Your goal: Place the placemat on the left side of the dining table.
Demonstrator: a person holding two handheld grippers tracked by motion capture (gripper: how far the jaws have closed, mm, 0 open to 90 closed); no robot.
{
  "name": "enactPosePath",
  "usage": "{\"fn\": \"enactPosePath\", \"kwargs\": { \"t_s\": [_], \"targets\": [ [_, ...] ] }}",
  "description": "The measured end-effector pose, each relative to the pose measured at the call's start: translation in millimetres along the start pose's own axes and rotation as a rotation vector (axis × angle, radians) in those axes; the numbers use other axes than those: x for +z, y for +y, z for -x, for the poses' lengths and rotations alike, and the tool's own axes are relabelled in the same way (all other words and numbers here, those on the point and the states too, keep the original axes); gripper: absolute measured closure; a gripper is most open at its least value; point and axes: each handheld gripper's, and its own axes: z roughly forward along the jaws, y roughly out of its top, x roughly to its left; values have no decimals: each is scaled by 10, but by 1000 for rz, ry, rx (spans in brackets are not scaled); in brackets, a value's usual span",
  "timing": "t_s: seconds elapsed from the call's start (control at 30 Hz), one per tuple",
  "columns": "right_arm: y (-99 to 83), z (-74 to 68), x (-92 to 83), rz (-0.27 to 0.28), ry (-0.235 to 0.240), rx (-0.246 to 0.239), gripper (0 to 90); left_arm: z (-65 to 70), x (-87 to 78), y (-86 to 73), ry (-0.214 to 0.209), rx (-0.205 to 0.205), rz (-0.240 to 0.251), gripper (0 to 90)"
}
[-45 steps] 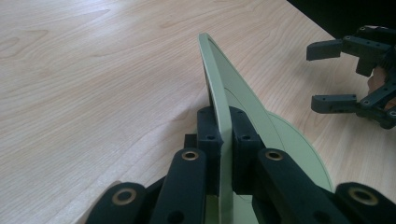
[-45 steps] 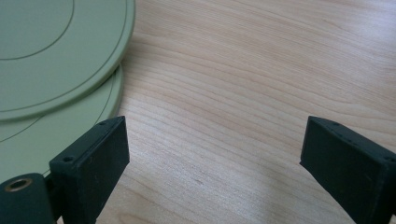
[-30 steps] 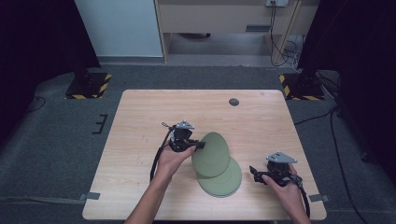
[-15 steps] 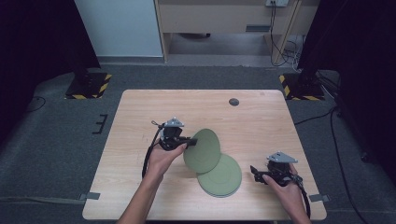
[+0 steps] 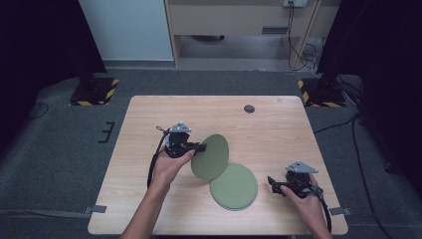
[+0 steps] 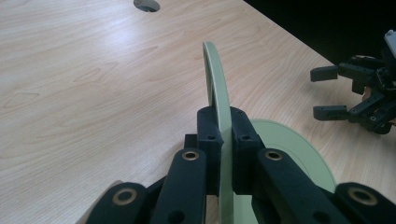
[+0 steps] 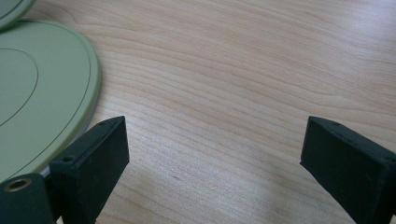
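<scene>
My left gripper (image 5: pixel 200 147) is shut on the rim of a green plate (image 5: pixel 210 157), which it holds lifted and tilted above the table. In the left gripper view the plate (image 6: pixel 219 102) stands edge-on between the closed jaws (image 6: pixel 225 140). A second green plate (image 5: pixel 234 186) lies flat on the wooden table (image 5: pixel 278 129), partly under the lifted one. My right gripper (image 5: pixel 272 184) rests low at the table's right front, open, just right of the flat plate (image 7: pixel 32 88). Nothing sits between its jaws (image 7: pixel 212 158).
A small dark round grommet (image 5: pixel 249 108) sits near the table's far edge. The right gripper (image 6: pixel 355 98) appears at the right of the left gripper view. Dark stands with yellow-black striped bases (image 5: pixel 94 89) flank the table on the grey floor.
My left gripper has carried the tilted plate leftward and slightly farther away, uncovering more of the flat plate. The right gripper has barely moved.
</scene>
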Motion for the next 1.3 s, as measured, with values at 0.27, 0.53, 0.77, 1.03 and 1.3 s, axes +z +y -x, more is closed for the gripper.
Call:
{"fn": "enactPosePath", "kwargs": {
  "t_s": [0.27,0.53,0.77,1.03,1.3],
  "targets": [
    [-2,45,16,-14,-12,20,76,-8,-80,57,20,7,10,853],
    [-14,141,-1,-15,-25,42,76,-70,-146,67,25,-14,44,853],
    [-33,215,6,-32,-41,63,75,-123,-207,82,45,-23,54,853],
    [-48,244,29,-53,-49,72,74,-190,-317,98,59,-36,75,853],
    [-60,252,50,-73,-57,72,73,-271,-438,90,80,-41,91,853]
  ]
}}
